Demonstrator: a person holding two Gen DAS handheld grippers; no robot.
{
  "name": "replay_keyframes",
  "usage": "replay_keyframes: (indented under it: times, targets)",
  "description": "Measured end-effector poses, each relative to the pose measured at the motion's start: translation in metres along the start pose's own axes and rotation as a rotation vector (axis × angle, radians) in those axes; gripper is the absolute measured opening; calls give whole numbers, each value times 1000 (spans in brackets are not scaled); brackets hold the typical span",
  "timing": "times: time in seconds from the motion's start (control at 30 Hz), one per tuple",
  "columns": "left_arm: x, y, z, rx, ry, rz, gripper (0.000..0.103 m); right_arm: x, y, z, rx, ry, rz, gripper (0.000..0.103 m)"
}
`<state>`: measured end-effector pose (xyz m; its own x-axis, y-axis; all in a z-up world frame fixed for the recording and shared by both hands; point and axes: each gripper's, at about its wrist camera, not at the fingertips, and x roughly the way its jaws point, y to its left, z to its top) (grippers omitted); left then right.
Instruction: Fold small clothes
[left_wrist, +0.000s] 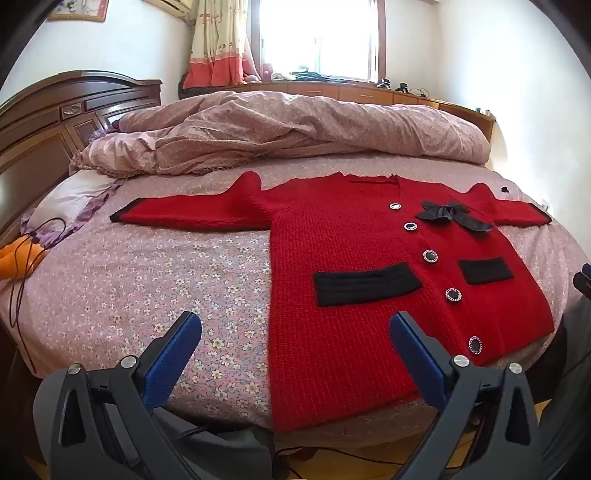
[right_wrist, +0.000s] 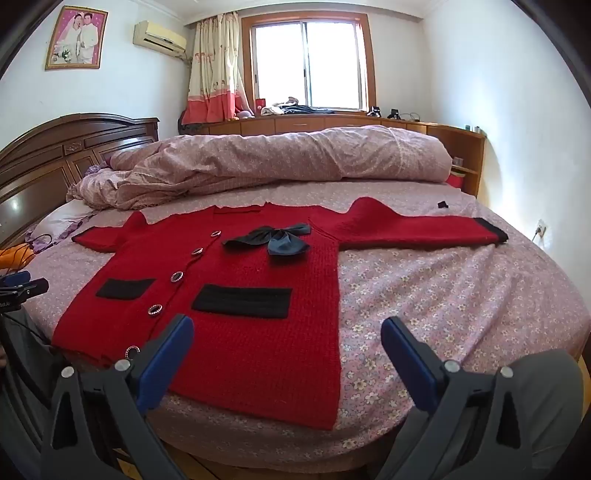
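Where the bed's (left_wrist: 155, 280) near edge curves out of the lower frame, the hem of the red knitted cardigan (left_wrist: 343, 295) hangs partly over it. At the far left of the left wrist view an orange thing (left_wrist: 14, 264) is cut off and hard to identify. Across the middle of the flowered sheet the cardigan lies flat, front up, both sleeves stretched sideways, each ending in a black cuff. Five round dark buttons show in the left view; in the right wrist view the lowest sits just beside a finger. Two black rectangular pocket bands and one dark bow (right_wrist: 275, 240) mark its chunky ribbed knit. Behind it a rumpled quilt (right_wrist: 280, 155) lies heaped. The left gripper (left_wrist: 295, 328) and right gripper (right_wrist: 286, 332) both stand wide apart, blue pads holding nothing.
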<state>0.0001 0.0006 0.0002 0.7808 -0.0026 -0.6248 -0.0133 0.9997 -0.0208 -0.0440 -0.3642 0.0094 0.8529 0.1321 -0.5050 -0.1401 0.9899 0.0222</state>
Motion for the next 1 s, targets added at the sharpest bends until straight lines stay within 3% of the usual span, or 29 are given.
replay_keyframes:
  times: [1.0]
  targets:
    - [-1, 0, -1, 22, -1, 14, 99, -1, -4, 2, 21, -8, 20, 103]
